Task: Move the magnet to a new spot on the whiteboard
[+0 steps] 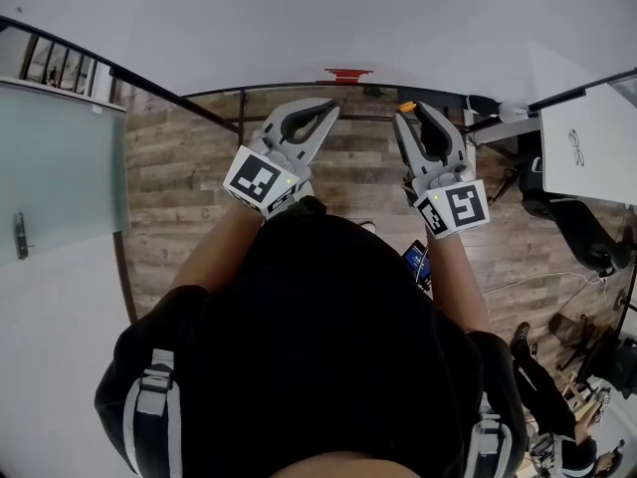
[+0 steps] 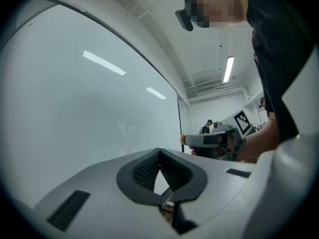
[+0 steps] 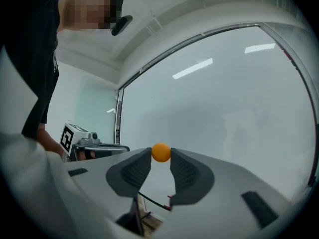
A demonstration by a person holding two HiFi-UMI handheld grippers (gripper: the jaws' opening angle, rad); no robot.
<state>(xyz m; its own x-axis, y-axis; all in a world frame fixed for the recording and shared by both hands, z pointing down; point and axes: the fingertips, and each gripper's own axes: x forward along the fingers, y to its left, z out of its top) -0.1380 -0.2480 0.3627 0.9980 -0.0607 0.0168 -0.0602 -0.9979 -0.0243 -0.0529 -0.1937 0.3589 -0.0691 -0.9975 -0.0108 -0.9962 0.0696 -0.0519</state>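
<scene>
A small orange round magnet (image 3: 160,153) sits pinched between the tips of my right gripper (image 3: 160,155), which is shut on it. In the head view the magnet (image 1: 406,107) shows at that gripper's (image 1: 407,114) tip, close to the whiteboard (image 1: 299,28); I cannot tell whether it touches the board. My left gripper (image 1: 325,109) is held beside it, a little to the left, also pointing at the whiteboard (image 2: 75,98). Its jaws (image 2: 159,151) are shut with nothing between them. The board's white surface (image 3: 239,113) fills most of both gripper views.
A small red object (image 1: 347,73) sits at the whiteboard's lower edge, between the two grippers. A white desk (image 1: 587,152) and an office chair (image 1: 577,232) stand to the right, a glass door (image 1: 50,167) to the left. A person (image 2: 207,127) stands far off.
</scene>
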